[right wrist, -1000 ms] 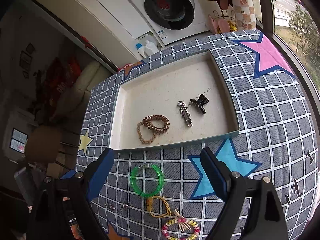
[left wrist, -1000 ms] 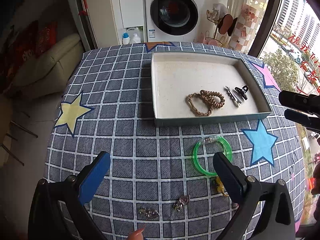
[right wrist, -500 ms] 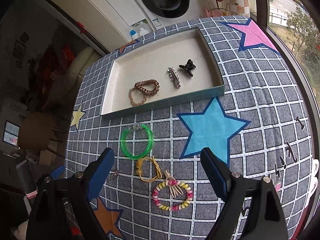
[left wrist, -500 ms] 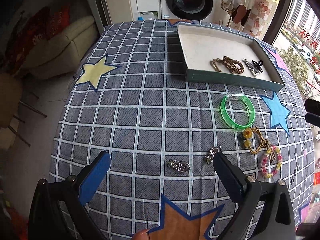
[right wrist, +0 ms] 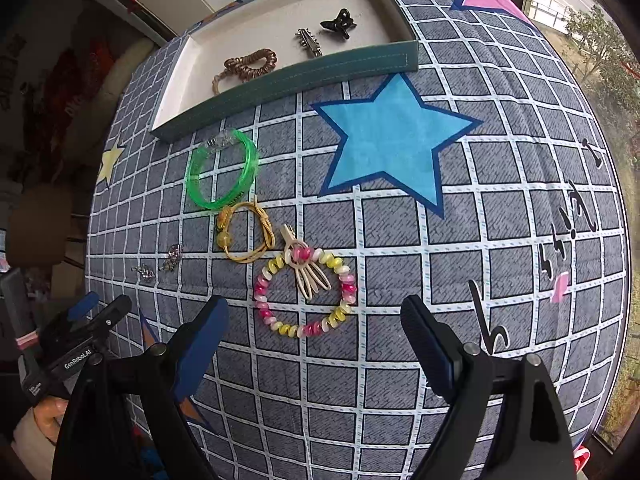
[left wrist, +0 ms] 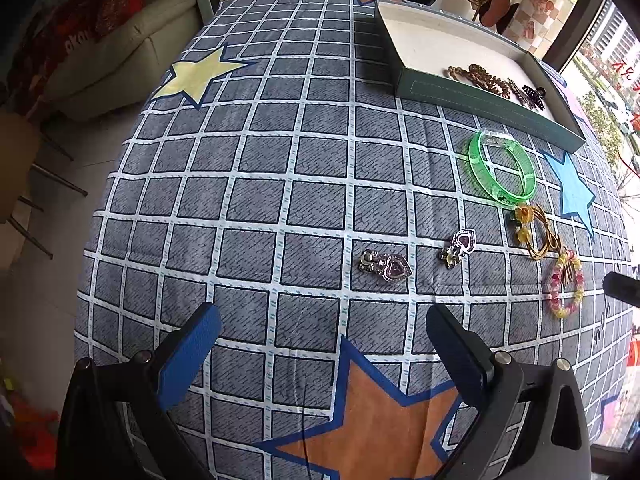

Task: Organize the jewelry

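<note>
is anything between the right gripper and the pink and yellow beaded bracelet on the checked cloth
Nothing visible. The right gripper is open just short of the pink and yellow beaded bracelet, with only bare checked cloth between. A cream hair clip lies inside the bracelet's ring.

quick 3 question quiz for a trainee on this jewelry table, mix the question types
1. True or false: the green bangle already lies inside the tray.
2. How many pieces are in the tray?
3. Which lies nearest the right gripper? A) beaded bracelet B) black claw clip C) heart earrings

Key:
1. False; it lies on the cloth beside the tray.
2. Four.
3. A
</note>
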